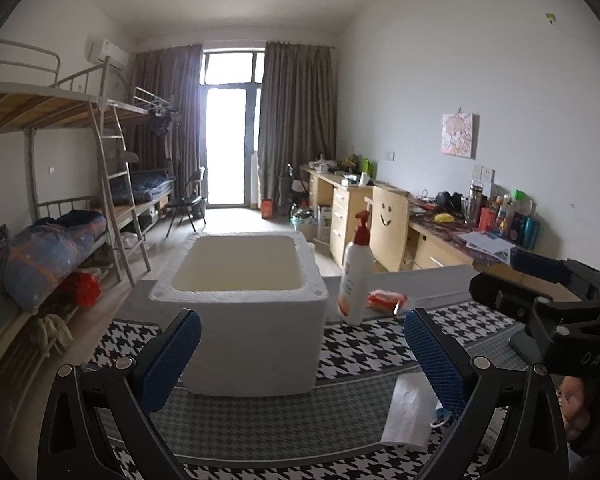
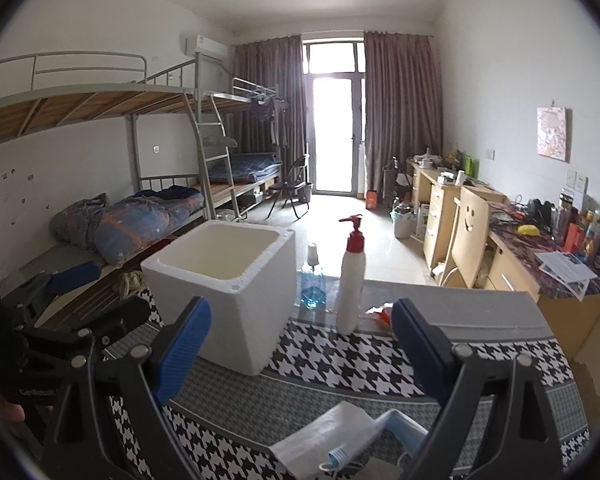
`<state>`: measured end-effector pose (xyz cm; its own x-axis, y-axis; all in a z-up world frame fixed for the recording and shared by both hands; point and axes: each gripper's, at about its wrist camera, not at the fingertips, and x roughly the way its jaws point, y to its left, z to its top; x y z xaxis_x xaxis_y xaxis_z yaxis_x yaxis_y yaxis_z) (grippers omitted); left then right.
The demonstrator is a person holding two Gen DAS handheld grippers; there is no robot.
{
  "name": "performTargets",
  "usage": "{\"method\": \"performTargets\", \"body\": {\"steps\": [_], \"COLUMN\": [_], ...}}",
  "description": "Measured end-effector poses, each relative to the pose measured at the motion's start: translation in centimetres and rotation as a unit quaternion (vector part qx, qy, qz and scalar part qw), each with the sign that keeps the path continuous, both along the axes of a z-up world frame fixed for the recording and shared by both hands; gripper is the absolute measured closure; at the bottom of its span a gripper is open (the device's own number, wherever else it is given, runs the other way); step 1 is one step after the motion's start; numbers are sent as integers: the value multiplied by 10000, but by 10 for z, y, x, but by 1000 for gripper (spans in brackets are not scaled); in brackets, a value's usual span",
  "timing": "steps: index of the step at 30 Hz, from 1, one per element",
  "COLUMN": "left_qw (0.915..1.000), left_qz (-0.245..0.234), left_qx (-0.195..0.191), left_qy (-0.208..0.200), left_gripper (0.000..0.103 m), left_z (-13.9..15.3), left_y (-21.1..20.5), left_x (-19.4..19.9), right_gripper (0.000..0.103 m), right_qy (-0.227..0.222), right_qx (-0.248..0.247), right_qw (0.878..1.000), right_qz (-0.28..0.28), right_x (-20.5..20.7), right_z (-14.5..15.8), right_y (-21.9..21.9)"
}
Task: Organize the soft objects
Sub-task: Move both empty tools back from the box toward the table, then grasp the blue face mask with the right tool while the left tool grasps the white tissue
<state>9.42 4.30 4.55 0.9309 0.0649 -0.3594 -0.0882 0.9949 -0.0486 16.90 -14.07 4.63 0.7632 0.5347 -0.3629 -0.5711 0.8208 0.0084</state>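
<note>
Your left gripper (image 1: pixel 302 354) hangs spread wide and empty over the houndstooth tablecloth (image 1: pixel 364 344), its blue pads (image 1: pixel 171 360) framing the white foam box (image 1: pixel 244 312) that stands toward the left side of the table, open-topped and, as far as its visible interior shows, with nothing in it. Just right of the box, near the far edge, a blue hand-sanitizer bottle (image 2: pixel 312 284) shows only in the right wrist view, then the tall white pump bottle (image 1: pixel 356 276) with the red head stands upright, and beside its base lies a small red-orange soft packet (image 1: pixel 386 300), close to the bottle; whether they touch you cannot tell. Further right and nearer you, at the near edge, a white tissue-like sheet (image 1: pixel 410 412) lies flat with a blue face mask (image 2: pixel 392 432) partly on it, its ear loop curling off the side. Your right gripper (image 2: pixel 300 352) is likewise released, jaws apart and holding nothing, poised above that mask and sheet. Judging by the empty box, sorting has not begun: you are at the first pick. The next move probably calls for lowering the right gripper onto the mask, pinching the fabric instead of the loop, and carrying it left into the box without clipping the pump bottle.
</note>
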Motion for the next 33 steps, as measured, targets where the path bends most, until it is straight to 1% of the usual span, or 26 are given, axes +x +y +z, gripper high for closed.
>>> {"method": "performTargets", "body": {"steps": [3,6,10,14,18,25,30,33], "left_qw": [9999,9992,9983,9973,9967,9952,9934,9927], "left_qz": [-156,-398,-562,-708,-786,-910,-968,-981], "left_qx": [-24,21,100,32,42,46,3,18], "left_qy": [50,36,105,210,221,363,613,702], "left_gripper": [1,1,1,1,1,1,1,1], "left_z": [-3,-5,-10,-15,-18,-28,-40,-46], "left_y": [-5,-13,-25,-31,-38,-48,-52,-54], "left_x": [1,0,2,4,5,10,19,21], "right_gripper": [9,9,9,9,9,9,9,9], "right_qy": [22,27,13,-29,-61,-28,33,141], "right_qx": [35,53,60,72,56,73,-2,23], "right_qw": [9999,9997,9993,9988,9980,9963,9956,9944], "right_qz": [-129,-226,-375,-492,-619,-861,-937,-1043], "right_x": [0,-2,-4,-8,-11,-11,-9,-4], "right_z": [-3,-7,-11,-15,-16,-24,-33,-40], "right_y": [-10,-20,-31,-41,-48,-65,-71,-77]}}
